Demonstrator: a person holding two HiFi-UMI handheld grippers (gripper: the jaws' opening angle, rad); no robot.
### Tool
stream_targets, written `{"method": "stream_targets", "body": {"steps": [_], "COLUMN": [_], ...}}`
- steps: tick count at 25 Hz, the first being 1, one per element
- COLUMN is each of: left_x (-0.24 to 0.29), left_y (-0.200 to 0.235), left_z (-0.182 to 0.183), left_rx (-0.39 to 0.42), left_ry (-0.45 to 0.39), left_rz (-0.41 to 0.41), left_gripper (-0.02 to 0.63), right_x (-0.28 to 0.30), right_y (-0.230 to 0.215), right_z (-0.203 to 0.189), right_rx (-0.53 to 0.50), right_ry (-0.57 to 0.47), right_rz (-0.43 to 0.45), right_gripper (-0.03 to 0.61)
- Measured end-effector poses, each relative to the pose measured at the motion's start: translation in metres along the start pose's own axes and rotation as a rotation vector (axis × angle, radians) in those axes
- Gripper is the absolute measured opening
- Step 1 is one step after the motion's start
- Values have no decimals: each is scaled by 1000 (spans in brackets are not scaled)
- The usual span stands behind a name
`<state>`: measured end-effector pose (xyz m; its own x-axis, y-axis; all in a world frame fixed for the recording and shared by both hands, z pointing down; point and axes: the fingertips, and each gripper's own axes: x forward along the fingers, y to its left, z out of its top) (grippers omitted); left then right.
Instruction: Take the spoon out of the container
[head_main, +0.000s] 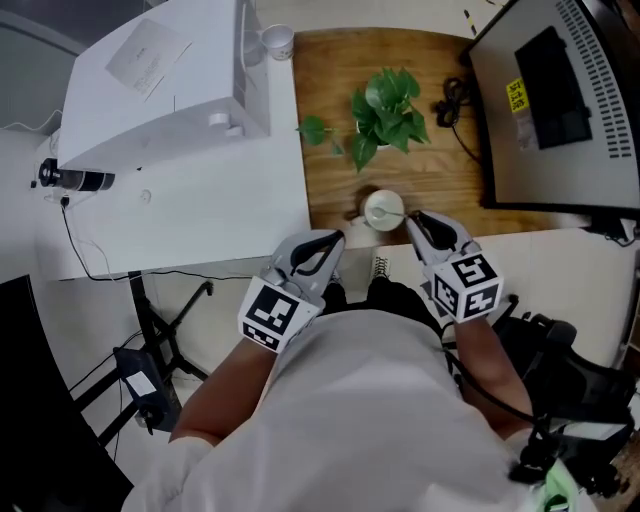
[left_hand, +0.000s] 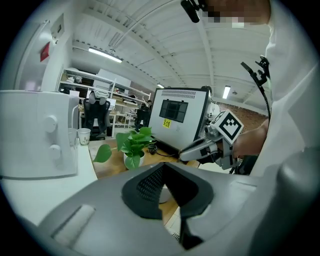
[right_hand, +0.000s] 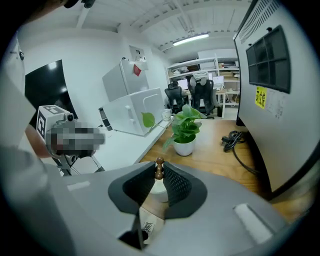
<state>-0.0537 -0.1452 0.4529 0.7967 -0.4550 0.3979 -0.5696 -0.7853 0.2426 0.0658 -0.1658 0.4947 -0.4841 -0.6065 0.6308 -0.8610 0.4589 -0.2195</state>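
Observation:
A white round container (head_main: 383, 210) stands on the wooden table (head_main: 330, 190) close to its front edge. In the right gripper view the spoon (right_hand: 159, 163), a brown handle with small knobs, rises from the container (right_hand: 159, 192). Its top sits exactly between the tips of my right gripper (right_hand: 159, 172), whose pads press on it from both sides. In the head view the right gripper (head_main: 412, 218) touches the container's right rim. My left gripper (head_main: 336, 240) hangs just off the table's edge, left of the container, shut and holding nothing. Past its jaws (left_hand: 163, 167) a slice of the container (left_hand: 164, 194) shows.
A potted green plant (head_main: 385, 110) stands behind the container. A grey machine with a dark screen (head_main: 560, 100) fills the right, with a black cable (head_main: 450, 100) beside it. A white appliance (head_main: 160, 80) and a paper cup (head_main: 278, 42) stand on the white counter at left.

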Motion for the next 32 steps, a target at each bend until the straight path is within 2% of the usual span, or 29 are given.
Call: {"method": "stream_targets", "body": {"steps": [5, 11, 18, 24, 32], "left_x": [-14, -28, -38, -43, -39], "left_y": [-4, -10, -26, -46, -108], "left_z": [5, 7, 4, 1, -7], "left_rx": [41, 34, 28, 12, -32], "left_ry": [-25, -57, -82, -102, -134], "left_rz": [-37, -59, -31, 36, 108], "left_gripper": [5, 5, 5, 5, 5], "right_x": [-17, -36, -58, -80, -138], "right_y": [12, 29, 45, 46, 50], "right_z": [8, 11, 16, 13, -13], "right_rx": [-12, 8, -27, -64, -118], "right_ry": [-51, -114, -161, -179, -216], "right_rz": [-61, -87, -56, -7, 75], "right_gripper": [56, 55, 55, 55, 55]}}
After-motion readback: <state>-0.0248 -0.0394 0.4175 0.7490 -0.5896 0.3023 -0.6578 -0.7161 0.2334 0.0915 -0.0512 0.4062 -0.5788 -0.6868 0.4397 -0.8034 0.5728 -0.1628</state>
